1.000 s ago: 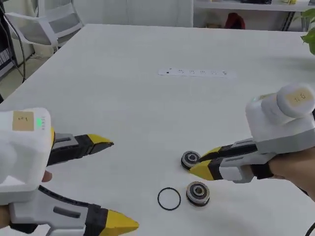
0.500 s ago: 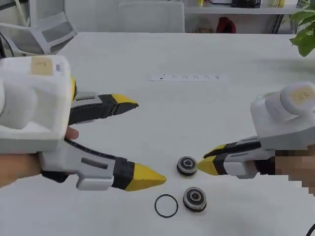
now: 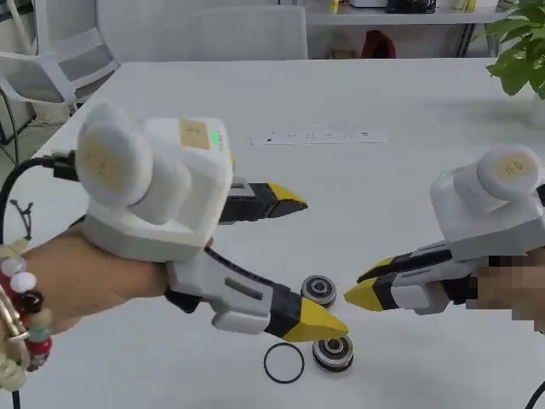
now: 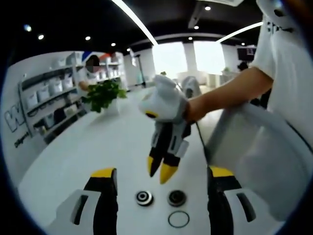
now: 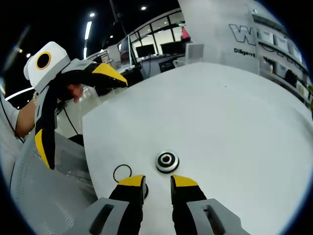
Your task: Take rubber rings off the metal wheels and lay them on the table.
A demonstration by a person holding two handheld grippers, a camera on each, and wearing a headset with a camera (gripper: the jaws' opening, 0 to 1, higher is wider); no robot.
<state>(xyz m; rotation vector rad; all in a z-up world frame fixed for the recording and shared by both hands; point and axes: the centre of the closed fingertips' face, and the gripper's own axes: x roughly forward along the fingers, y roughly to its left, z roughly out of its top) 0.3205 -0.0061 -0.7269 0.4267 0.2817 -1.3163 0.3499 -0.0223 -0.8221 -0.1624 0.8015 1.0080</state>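
The white table (image 3: 255, 94) takes up most of what I see from my head, with a chair (image 3: 68, 60) past its far left corner and a plant (image 3: 515, 51) at the far right. A power strip (image 3: 319, 135) lies flat out towards the middle of the table, well apart from the work.

My left gripper (image 3: 317, 264) is up off the table and reaches in from the left. Its jaws are spread wide with nothing between them, one yellow tip high and the other low, just above the wheels. In the left gripper view both wheels and the loose ring sit in the gap between my two jaws, on the table further on.

My right gripper (image 3: 358, 288) comes in from the right, low and pointing left. Its jaws stand a narrow gap apart and hold nothing. In the head view its tips sit just beside the far wheel (image 3: 319, 290); whether they touch it I cannot tell. In the right gripper view one wheel (image 5: 167, 161) lies flat just ahead of my tips, and a dark part of something shows in the gap by the jaw on the left of that view, too hidden to tell what it is.

The near wheel (image 3: 332, 352) lies flat close to the table's near edge, a little apart from the far one. Both wheels have a dark outer band around a metal middle.

One black ring (image 3: 283, 363) lies flat on the table just to the left of the near wheel, apart from both grippers.
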